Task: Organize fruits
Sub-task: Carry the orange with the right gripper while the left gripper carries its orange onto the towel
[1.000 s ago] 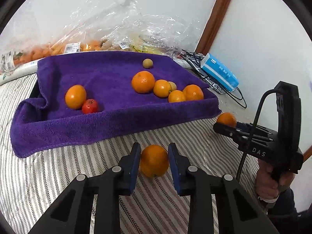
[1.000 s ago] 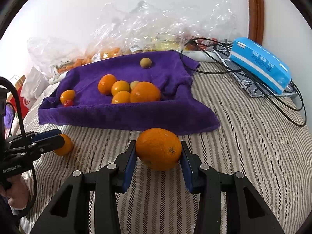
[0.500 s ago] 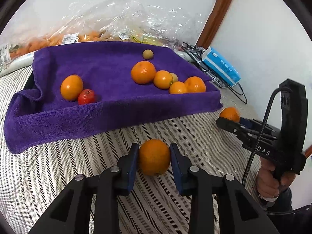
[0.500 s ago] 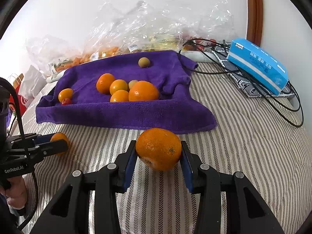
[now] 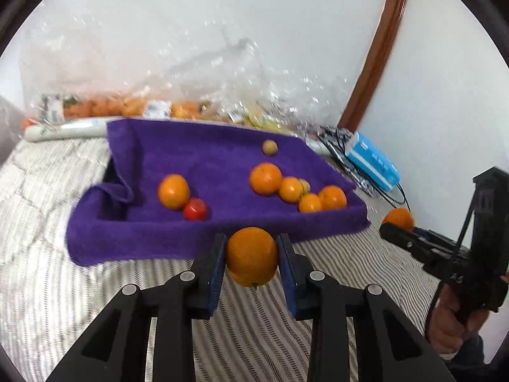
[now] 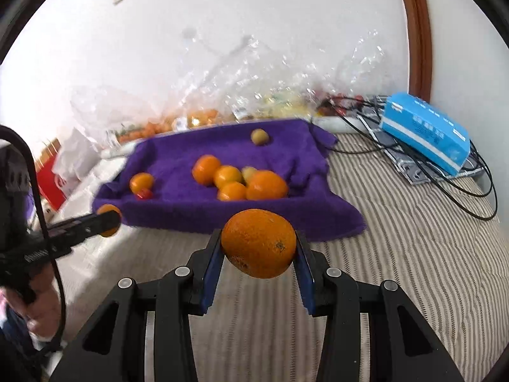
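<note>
1. While both fruits sat lower in the frames and close over the striped bedcover a second ago, they now hang clear above it, each one overlapping the front edge of the purple towel-lined tray in its own view.
2. In the lower centre of the left wrist view, the left gripper is clamped on a small round orange; its blue pads press on both sides of the fruit.
3. In the lower centre of the right wrist view, the right gripper is clamped on a larger round orange with a dimpled skin, which bulges above the pads.
4. At the right edge of the left wrist view the right gripper appears again with its orange at the tip, held by a hand in the lower right.
5. Several oranges, one small red fruit and a small yellowish round fruit lie inside the tray, in the middle of the frame.
6. My judgement: the lift is done for both fruits, so the carrying step to the tray has begun, and the release over the towel is not yet done.
7. Blur over the background suggests fast motion, so a slip of the round fruit is possible.
</note>
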